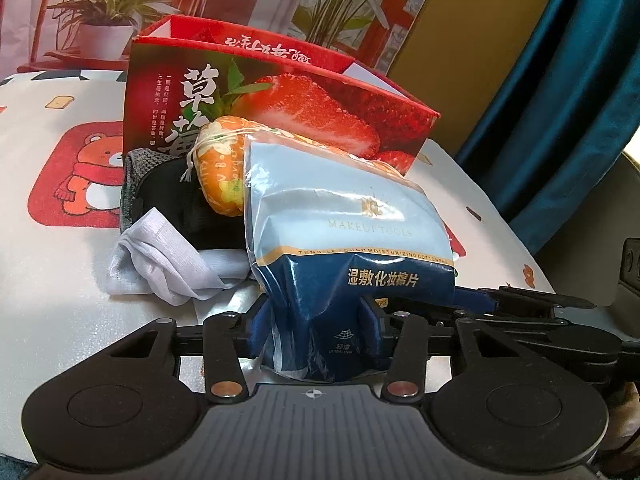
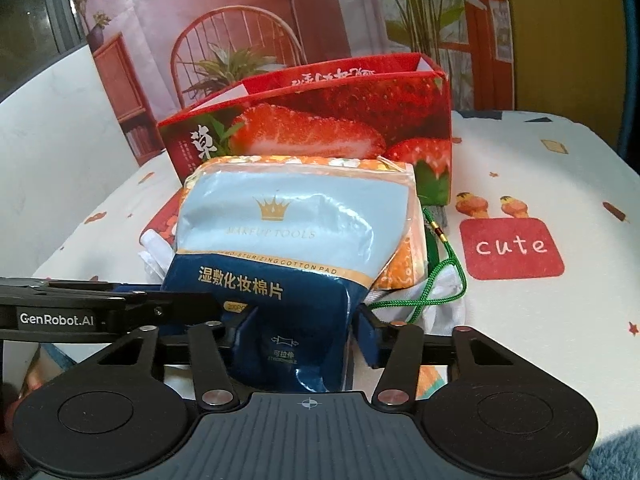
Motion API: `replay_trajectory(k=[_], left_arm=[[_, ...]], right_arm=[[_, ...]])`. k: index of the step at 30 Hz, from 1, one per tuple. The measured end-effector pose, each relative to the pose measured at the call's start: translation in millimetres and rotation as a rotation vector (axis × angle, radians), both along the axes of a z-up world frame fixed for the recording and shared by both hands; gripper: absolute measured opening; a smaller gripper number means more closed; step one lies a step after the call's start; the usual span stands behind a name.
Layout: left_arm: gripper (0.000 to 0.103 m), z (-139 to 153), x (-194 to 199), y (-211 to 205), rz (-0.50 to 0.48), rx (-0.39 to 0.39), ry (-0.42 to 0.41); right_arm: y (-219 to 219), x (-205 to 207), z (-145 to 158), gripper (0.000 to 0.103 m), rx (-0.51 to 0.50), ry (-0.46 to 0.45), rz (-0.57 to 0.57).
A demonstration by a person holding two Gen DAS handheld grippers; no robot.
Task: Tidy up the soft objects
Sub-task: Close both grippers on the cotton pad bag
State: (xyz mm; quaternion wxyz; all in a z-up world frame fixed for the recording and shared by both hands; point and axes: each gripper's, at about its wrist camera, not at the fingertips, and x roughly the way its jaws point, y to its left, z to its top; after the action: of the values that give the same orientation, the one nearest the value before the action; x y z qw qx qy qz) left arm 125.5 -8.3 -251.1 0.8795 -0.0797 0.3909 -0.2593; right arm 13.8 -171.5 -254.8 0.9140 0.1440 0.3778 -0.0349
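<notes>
Both grippers, left (image 1: pixel 320 332) and right (image 2: pixel 304 336), clamp near end of cotton pad pack (image 1: pixel 344 236), side by side. Pack's long axis runs near-to-far toward open strawberry box (image 1: pixel 280 100) just behind. Equal reach; carry fwd and up over rim.

A printed backdrop (image 2: pixel 280 20) beside a teal curtain (image 1: pixel 560 100).

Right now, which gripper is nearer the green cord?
Right. The right gripper clamps the cotton pad pack, with the green cord just beside its outer finger. The left gripper grips the pack's opposite side, away from the cord.
</notes>
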Motion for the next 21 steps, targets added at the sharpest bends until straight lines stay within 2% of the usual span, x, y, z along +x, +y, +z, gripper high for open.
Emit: replay_trajectory(k=[7,12,18,21], left_arm=[[0.048,1.4,-0.4,3.4,0.004,-0.017,0.002],[0.048,-0.7,1.7,1.3,0.0,-0.004,0.015],[0.048,-0.2,2.1,1.3,0.004,-0.006,0.015],[0.048,10.4,-4.5,1.9,0.007,-0.002,-0.033]], right_arm=[[-13.8,-4.6,-0.7,0.03,0.079,-0.028,-0.041],[-13.3,-2.6,-3.7,0.032,0.079,-0.013,-0.044],[-18.4,-2.1,-8.7,0.033,0.125,-0.007,-0.057],[-13.1,-5.5,-1.1,0.032,0.103,-0.035,-0.049]])
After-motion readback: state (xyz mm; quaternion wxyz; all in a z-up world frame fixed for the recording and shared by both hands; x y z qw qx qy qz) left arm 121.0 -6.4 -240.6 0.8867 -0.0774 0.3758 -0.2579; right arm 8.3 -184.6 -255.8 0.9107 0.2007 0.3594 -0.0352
